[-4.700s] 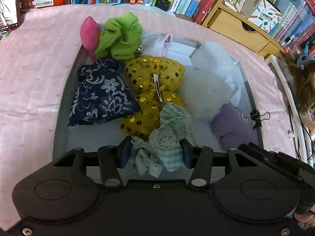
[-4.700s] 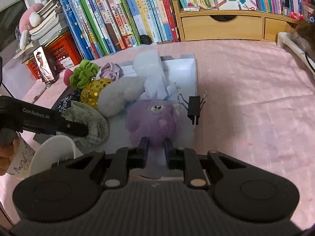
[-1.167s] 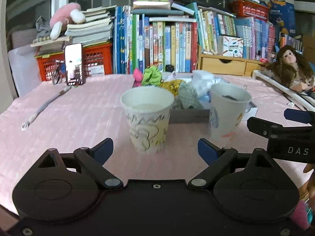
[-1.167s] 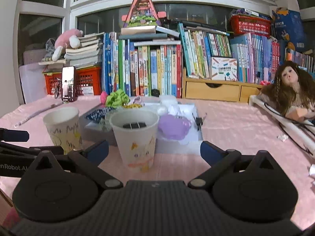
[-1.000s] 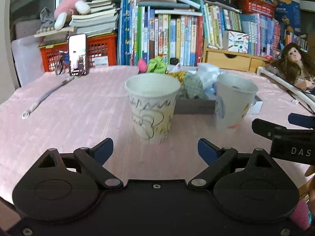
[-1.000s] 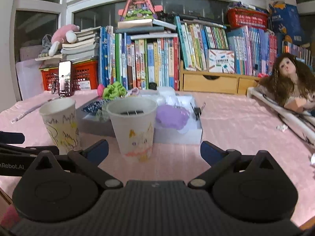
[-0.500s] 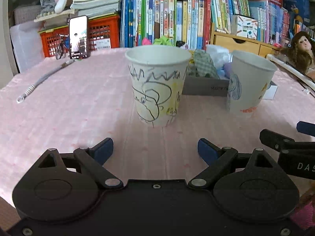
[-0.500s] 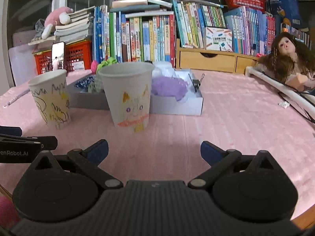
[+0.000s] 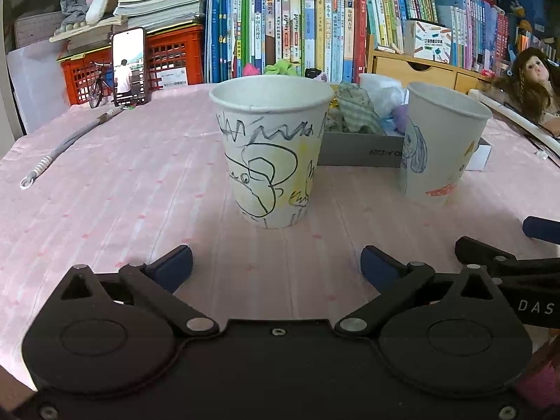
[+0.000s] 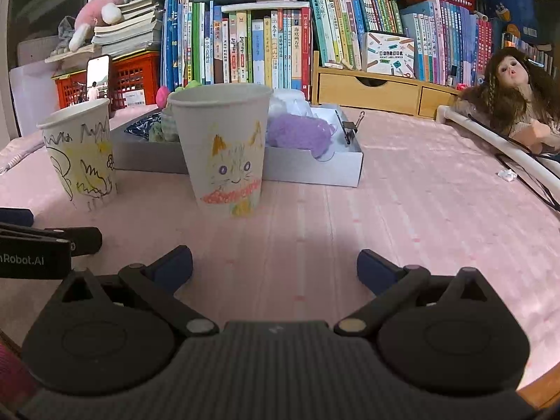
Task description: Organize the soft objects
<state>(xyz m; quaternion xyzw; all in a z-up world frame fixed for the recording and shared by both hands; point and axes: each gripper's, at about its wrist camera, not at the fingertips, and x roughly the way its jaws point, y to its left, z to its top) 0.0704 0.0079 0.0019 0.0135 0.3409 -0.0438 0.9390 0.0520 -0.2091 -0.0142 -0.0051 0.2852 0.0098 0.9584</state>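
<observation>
1. Left wrist view: the left gripper (image 9: 276, 266) is low over the pink tablecloth (image 9: 122, 182). Its jaws are spread wide and are opening, with nothing between them.
2. The scribble cup (image 9: 271, 150) stands upright just ahead of the gripper, apart from its blue pads (image 9: 173, 266).
3. The cat cup (image 9: 442, 143) stands to the right of the scribble cup, not touching it.
4. The grey box (image 9: 360, 148) sits behind the scribble cup. Soft things poke out of it, like a checked cloth (image 9: 355, 110).
5. Right wrist view: the right gripper (image 10: 274, 267) is also spread wide, and nothing is between its jaws.
6. Here the cat cup (image 10: 224, 150) stands upright ahead of the gripper, and the scribble cup (image 10: 82, 154) is to its left.
7. The grey box (image 10: 308, 168) is right behind the cat cup. A purple fuzzy toy (image 10: 299, 133) lies in the box, to the right of the cup.
8. A doll (image 10: 514, 94) sits far to the right of the cat cup.
</observation>
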